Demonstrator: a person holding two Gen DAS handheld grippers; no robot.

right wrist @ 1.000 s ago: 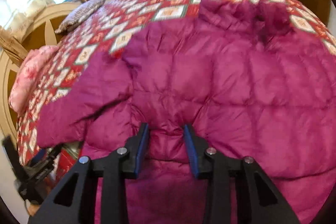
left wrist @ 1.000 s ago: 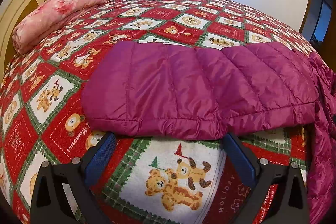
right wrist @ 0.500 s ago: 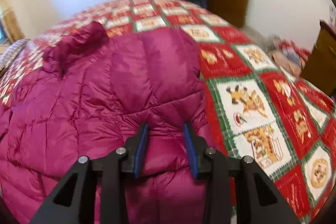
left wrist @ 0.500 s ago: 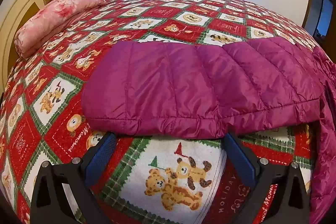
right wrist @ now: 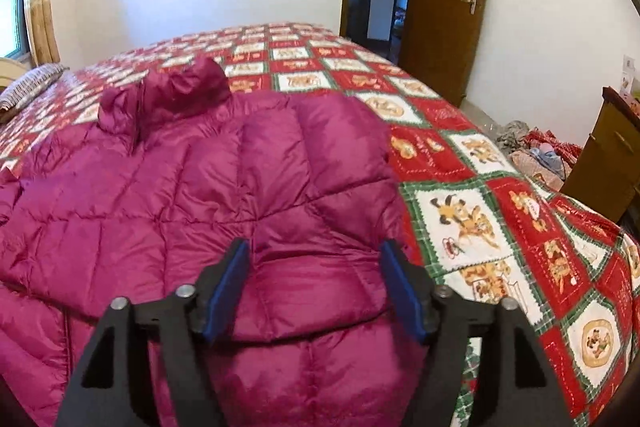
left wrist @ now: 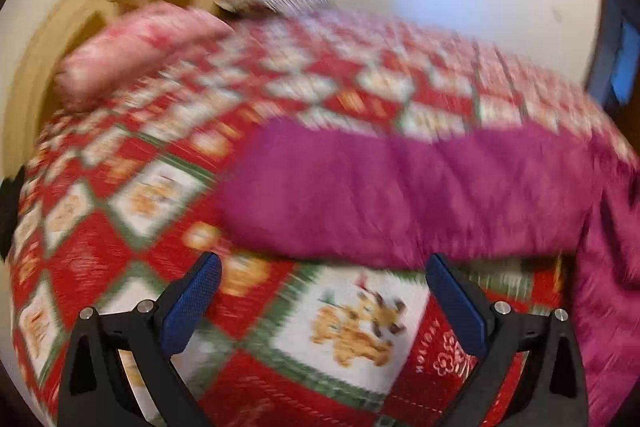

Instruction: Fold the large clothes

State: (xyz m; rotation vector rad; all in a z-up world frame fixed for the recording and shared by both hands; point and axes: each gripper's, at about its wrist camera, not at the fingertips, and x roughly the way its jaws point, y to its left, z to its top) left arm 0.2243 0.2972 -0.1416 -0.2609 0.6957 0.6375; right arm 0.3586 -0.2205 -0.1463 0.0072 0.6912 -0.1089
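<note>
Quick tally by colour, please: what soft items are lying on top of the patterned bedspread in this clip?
Magenta: 1, the padded jacket
Pink floral: 1, the rolled blanket near the headboard
Striped grey: 1, the pillow at the head of the bed
Total: 3

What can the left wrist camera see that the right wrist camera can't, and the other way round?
Only the left wrist view, which is blurred, shows the pink rolled bedding by the headboard, and the jacket's sleeve lying flat beyond the open left gripper.

Only the right wrist view shows the brown door, the cabinet, the jacket's hood, and the right gripper, its jaws opening over the jacket's folded side.

Both show the magenta puffer jacket, the red patchwork bedspread and the striped pillow.
</note>
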